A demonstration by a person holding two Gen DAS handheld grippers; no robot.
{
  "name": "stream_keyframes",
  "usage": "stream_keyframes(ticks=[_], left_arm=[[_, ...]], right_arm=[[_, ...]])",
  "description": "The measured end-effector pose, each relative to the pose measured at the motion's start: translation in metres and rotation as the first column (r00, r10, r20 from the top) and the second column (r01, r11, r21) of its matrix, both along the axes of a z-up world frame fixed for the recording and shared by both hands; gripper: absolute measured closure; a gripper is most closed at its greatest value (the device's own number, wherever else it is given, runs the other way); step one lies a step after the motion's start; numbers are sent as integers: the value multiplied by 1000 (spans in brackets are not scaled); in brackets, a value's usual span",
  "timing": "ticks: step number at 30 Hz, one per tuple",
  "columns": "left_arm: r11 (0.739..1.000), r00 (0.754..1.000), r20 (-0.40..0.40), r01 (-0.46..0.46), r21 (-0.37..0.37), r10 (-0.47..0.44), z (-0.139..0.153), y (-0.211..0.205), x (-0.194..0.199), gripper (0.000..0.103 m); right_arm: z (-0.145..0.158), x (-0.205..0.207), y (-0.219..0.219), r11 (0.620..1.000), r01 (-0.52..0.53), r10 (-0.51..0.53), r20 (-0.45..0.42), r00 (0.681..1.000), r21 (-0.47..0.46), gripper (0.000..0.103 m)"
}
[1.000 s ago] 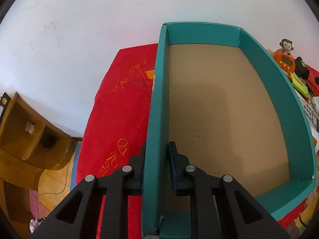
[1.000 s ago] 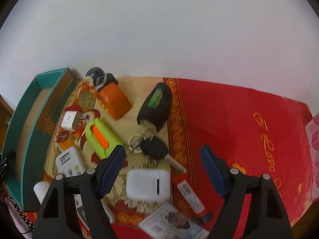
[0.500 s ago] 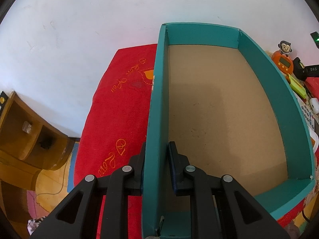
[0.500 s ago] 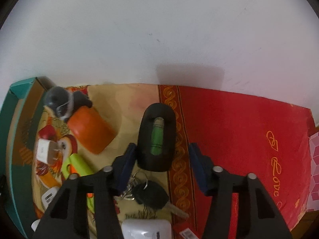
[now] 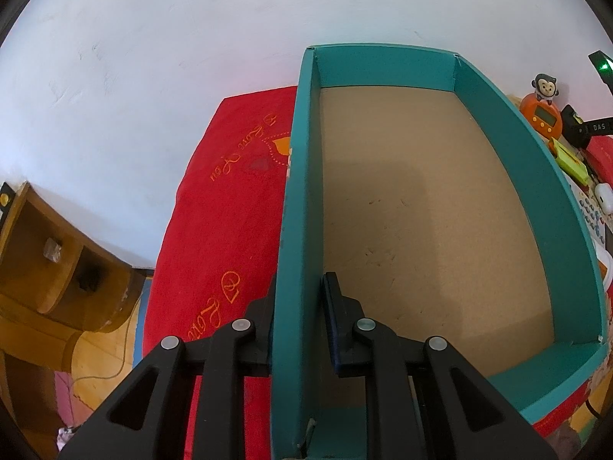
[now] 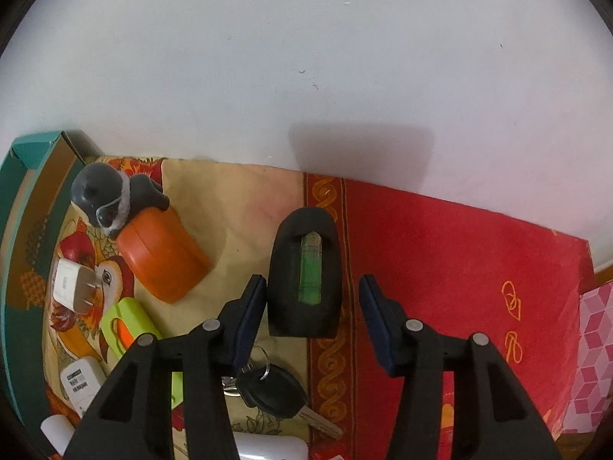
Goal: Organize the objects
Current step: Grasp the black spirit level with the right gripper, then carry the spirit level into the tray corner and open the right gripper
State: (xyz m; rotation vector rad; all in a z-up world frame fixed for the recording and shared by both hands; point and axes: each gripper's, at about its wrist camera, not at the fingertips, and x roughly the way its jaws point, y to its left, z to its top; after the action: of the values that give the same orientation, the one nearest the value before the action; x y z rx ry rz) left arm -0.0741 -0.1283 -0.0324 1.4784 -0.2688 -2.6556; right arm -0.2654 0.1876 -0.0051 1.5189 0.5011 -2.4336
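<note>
Right now my left gripper (image 5: 297, 329) is clamped tight on the near side wall of the teal box (image 5: 494, 145), which sits on the red cloth (image 5: 226, 207). R gripper (image 6: 312, 320) has just been closing around the black case w/ green window (image 6: 304, 280); left pad touches it, right pad has a gap, so no grip yet.

left gripper (image 5: 297, 320): clamped on near left wall of teal box (image 5: 293, 230), one finger outside, one inside | box: bare brown floor, sits on red embroidered cloth (image 5: 214, 230) | right of box: orange monkey timer (image 5: 542, 113), lime-green item (image 5: 571, 161) | far left: wooden shelf (image 5: 49, 260)
</note>
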Motion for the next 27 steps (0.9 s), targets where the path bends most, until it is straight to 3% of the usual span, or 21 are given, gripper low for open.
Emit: stream_keyframes(ticks=[6, 15, 20, 23, 27], left_arm=[[1000, 1000, 0, 3, -3, -3, 0, 1, 0, 84], [1000, 1000, -1, 17, -18, -17, 0, 1, 1, 84], [999, 1000, 5, 23, -31, -23, -1, 3, 1, 83], [999, 1000, 8, 26, -34, -26, -1, 2, 0, 83], [999, 1000, 9, 28, -37, -28, 0, 2, 0, 83]], right_arm=[[9, 5, 6, 1000, -23, 23, -15, 1000, -17, 64], [54, 37, 2, 989, -150, 151, -102, 983, 14, 64], [90, 64, -32, 950, -311, 312, -137, 940, 25, 64], [90, 78, -61, 902, -430, 430, -135, 893, 31, 64], [95, 99, -132, 822, -569, 567, -117, 815, 27, 64]])
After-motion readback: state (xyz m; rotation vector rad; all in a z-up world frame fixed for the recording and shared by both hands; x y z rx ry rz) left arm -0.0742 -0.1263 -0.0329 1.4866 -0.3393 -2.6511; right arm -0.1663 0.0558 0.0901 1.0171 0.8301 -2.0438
